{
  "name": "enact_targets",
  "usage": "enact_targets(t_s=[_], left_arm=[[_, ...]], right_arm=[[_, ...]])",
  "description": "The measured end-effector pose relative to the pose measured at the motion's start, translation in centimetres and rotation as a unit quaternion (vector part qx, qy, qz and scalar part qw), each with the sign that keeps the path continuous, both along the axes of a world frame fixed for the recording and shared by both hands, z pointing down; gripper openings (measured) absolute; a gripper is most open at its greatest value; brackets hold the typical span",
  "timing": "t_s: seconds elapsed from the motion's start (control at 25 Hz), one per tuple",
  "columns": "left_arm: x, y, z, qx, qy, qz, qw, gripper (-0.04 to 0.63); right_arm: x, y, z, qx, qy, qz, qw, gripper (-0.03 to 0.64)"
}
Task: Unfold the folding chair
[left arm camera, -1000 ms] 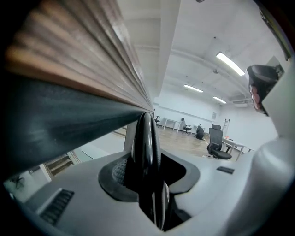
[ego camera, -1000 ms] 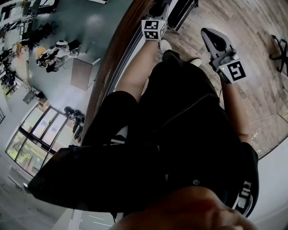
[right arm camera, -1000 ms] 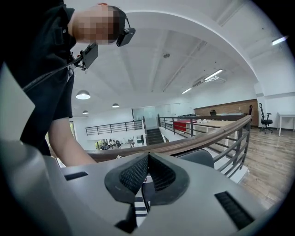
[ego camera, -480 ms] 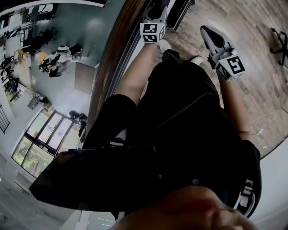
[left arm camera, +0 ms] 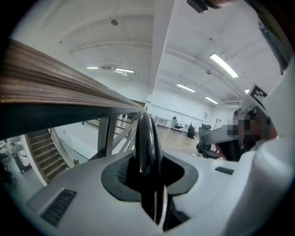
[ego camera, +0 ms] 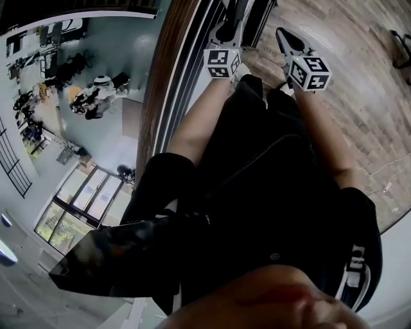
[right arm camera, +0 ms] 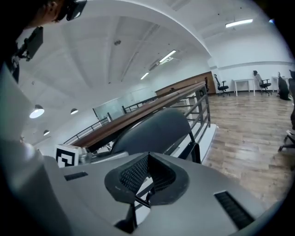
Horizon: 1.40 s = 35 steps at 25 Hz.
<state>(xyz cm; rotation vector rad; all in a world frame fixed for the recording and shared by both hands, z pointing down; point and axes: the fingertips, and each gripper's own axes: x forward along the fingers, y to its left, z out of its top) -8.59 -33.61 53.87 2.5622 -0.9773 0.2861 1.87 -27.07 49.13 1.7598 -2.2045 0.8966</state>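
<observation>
The folding chair [ego camera: 249, 14] stands folded against the railing, dark at the top of the head view. My left gripper [ego camera: 228, 33] reaches to it. In the left gripper view the chair's glossy black edge [left arm camera: 146, 138] fills the gap between the jaws; they have just been closing, and the left gripper [left arm camera: 148, 154] is shut on that edge. My right gripper [ego camera: 282, 35] hovers just right of the chair, shut with nothing in it. In the right gripper view the right gripper [right arm camera: 146, 183] points at the chair's dark grey back [right arm camera: 156, 131], and the left gripper's marker cube [right arm camera: 67, 156] shows beside it.
A wooden handrail [ego camera: 168, 77] with black bars runs along the left of the chair, with a lower floor far below it. Wood flooring spreads right, with an office chair [ego camera: 403, 46] at the edge. Stairs [left arm camera: 44, 152] and more office chairs [left arm camera: 207, 140] show beyond.
The right gripper has dropped and swung left toward the chair, turning as it went. The left gripper has shifted a little along the chair's edge.
</observation>
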Motion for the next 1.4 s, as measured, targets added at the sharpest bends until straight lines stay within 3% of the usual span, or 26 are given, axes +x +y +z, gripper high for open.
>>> enact_targets(t_s=[0.24, 0.4, 0.56, 0.76, 0.92, 1.08, 1.4], left_arm=[[3.0, 2.4, -0.4, -0.004, -0.002, 0.039, 0.9992, 0.080], [4.0, 3.7, -1.2, 0.005, -0.015, 0.063, 0.9979, 0.078], [5.5, 4.9, -1.4, 0.005, -0.022, 0.066, 0.9976, 0.077], [6.7, 5.7, -1.9, 0.012, -0.031, 0.078, 0.9964, 0.077], [7.3, 6.4, -2.1, 0.012, -0.033, 0.075, 0.9966, 0.077], [7.8, 6.8, -2.4, 0.014, -0.032, 0.084, 0.9958, 0.077], [7.5, 6.6, -2.4, 0.012, -0.032, 0.078, 0.9963, 0.078]], right_arm=[[2.5, -2.2, 7.9, -0.071, -0.025, 0.060, 0.995, 0.011], [3.8, -3.2, 12.7, -0.117, -0.040, 0.116, 0.986, 0.095], [6.0, -4.1, 16.8, -0.151, -0.024, 0.141, 0.978, 0.213], [7.2, -6.3, 19.3, -0.171, -0.029, 0.184, 0.968, 0.268], [6.4, -6.8, 22.2, -0.202, -0.038, 0.202, 0.958, 0.285], [7.9, -6.6, 23.2, -0.228, 0.012, 0.231, 0.946, 0.293], [8.0, -7.3, 24.3, -0.254, 0.014, 0.225, 0.941, 0.291]])
